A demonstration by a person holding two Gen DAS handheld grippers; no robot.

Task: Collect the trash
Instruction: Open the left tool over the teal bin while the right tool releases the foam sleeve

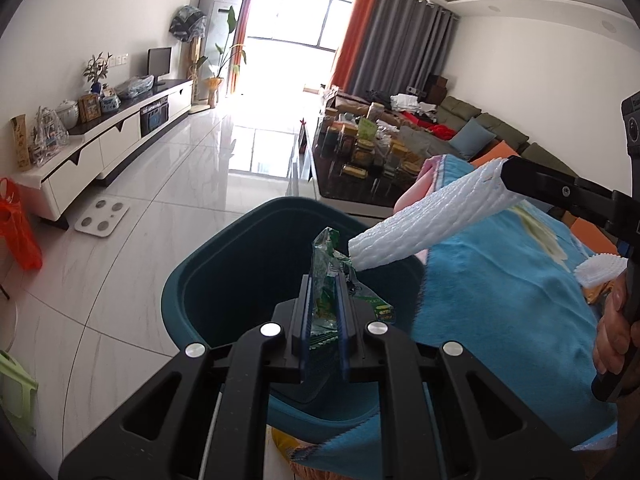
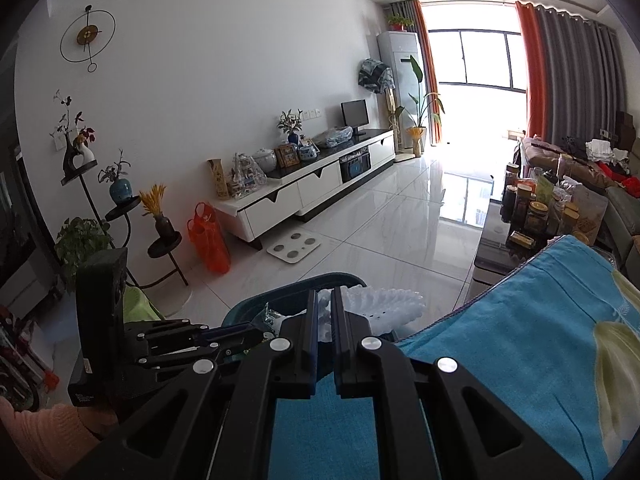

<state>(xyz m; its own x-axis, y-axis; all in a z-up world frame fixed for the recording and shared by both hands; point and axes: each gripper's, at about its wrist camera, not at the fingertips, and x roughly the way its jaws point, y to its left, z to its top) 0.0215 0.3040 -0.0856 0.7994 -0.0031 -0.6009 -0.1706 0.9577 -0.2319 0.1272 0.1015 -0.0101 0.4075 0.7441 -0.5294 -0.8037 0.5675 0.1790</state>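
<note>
An orange plastic bag [image 1: 18, 228] stood on the floor at far left. Over the teal bin [image 1: 224, 264], the left gripper [image 1: 325, 304] had its fingers clamped on a green wrapper [image 1: 332, 276]. Beside it, the right gripper [image 2: 325, 316] pinched a white foam sleeve [image 1: 424, 224] above the bin's rim, next to a blue towel [image 1: 500, 304].

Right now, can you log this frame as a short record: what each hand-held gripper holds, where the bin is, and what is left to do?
left hand-held gripper: shut on green snack wrapper, above the bin opening
right hand-held gripper: shut on white foam fruit net, its free end over the bin
bin: teal trash bin, on white tile floor, beside blue towel
bin contents: cannot tell
step left: release both pieces into the bin
</note>
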